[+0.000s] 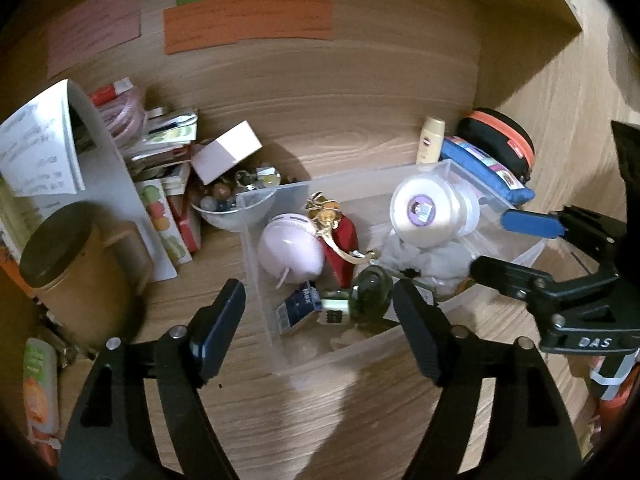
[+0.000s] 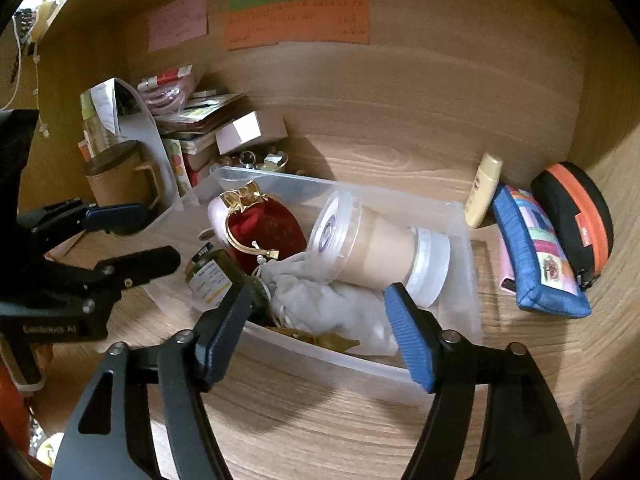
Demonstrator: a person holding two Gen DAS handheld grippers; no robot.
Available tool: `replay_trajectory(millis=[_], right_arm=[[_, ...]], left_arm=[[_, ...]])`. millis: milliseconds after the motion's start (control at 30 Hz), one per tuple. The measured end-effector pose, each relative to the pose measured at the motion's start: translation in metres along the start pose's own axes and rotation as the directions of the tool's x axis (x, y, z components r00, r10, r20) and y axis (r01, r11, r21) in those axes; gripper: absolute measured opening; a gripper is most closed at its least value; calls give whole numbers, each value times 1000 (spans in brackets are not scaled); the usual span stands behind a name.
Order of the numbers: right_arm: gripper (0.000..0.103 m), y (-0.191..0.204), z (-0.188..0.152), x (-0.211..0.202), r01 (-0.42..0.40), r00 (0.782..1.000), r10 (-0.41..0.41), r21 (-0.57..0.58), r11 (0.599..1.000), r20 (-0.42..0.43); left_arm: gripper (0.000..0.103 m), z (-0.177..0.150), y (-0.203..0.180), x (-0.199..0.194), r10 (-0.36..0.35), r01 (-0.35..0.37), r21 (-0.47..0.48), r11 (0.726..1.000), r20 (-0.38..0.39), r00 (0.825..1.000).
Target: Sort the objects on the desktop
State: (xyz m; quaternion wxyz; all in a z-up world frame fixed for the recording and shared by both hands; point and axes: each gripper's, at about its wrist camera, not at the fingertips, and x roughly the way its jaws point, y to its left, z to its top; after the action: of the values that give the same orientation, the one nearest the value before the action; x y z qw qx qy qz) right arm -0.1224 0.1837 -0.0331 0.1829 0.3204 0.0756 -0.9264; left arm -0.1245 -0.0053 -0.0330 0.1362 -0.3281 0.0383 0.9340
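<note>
Clear plastic bin (image 1: pixel 280 196) is sitting on wood-grain desk (image 1: pixel 320 420), holding a red velvet pouch (image 2: pixel 264 228) w/ gold trim, a grey cloth bag (image 2: pixel 320 300), a ribbed-lid cylindrical tub (image 2: pixel 376 252), and a dark glass jar (image 2: pixel 216 276) whose label is too blurred to read. Left gripper (image 1: pixel 320 320) and right gripper (image 2: pixel 316 328) are both hanging released, jaws apart over the bin's near rim, nothing grasped. "DAS" is showing on the right gripper's body in left view.
</note>
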Motion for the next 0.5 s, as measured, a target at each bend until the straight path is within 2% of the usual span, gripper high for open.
replay_trajectory(millis=[67, 100, 133, 200, 300, 367, 500], right_arm=[[77, 0, 0, -4, 5, 1000, -5, -1, 1000, 4], [77, 0, 0, -6, 7, 1000, -7, 0, 1000, 5], [77, 0, -1, -7, 10, 1000, -10, 2, 1000, 5], [83, 0, -1, -9, 16, 1000, -16, 9, 1000, 7], [84, -1, -2, -12, 11, 1000, -11, 22, 1000, 3], [85, 0, -2, -14, 11, 1000, -11, 33, 999, -1], [86, 0, -4, -24, 24, 1000, -25, 56, 998, 12]], left_arm=[[82, -1, 3, -2, 12, -12, -12, 1000, 5, 1000], [88, -1, 4, -3, 18, -18, -18, 1000, 7, 1000], [91, -2, 6, -5, 29, -29, -28, 999, 15, 999], [91, -3, 8, -8, 38, -37, -36, 999, 19, 999], [93, -4, 8, -11, 62, -61, -45, 997, 14, 998], [99, -6, 8, -15, 92, -91, -57, 994, 17, 996], [99, -12, 8, -27, 105, -101, -87, 991, 44, 993]])
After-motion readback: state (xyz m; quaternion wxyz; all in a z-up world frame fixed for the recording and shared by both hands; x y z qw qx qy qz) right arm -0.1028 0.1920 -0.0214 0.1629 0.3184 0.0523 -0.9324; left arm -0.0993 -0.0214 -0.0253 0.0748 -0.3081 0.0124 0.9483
